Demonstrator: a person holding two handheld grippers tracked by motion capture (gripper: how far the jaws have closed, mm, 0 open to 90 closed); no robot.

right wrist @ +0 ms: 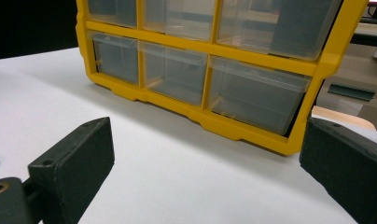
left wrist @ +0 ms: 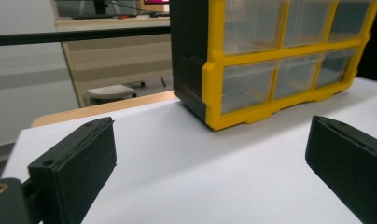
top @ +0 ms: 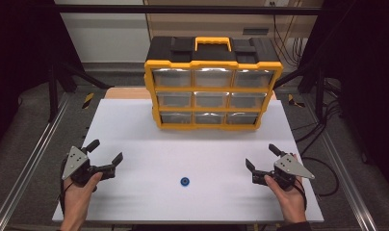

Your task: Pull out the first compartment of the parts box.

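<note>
Both tongs spread wide and holding nothing, small blue disc on the table between them.

The blue disc (top: 185,181) lies flat between my left gripper (top: 105,157) and right gripper (top: 261,157), about midway, perhaps a touch nearer the right. It looks round, so no long axis or heading I can judge. The drawer cabinet (top: 213,83) stands well beyond.

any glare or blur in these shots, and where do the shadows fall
High view: the room's edges are dark, the white table is evenly lit, and glare streaks the clear drawers of the yellow organizer. Left gripper view: the near tongs are soft and the organizer casts a soft shadow at its base. Right gripper view: the drawers look hazy and a shadow lies in front of the organizer.
</note>
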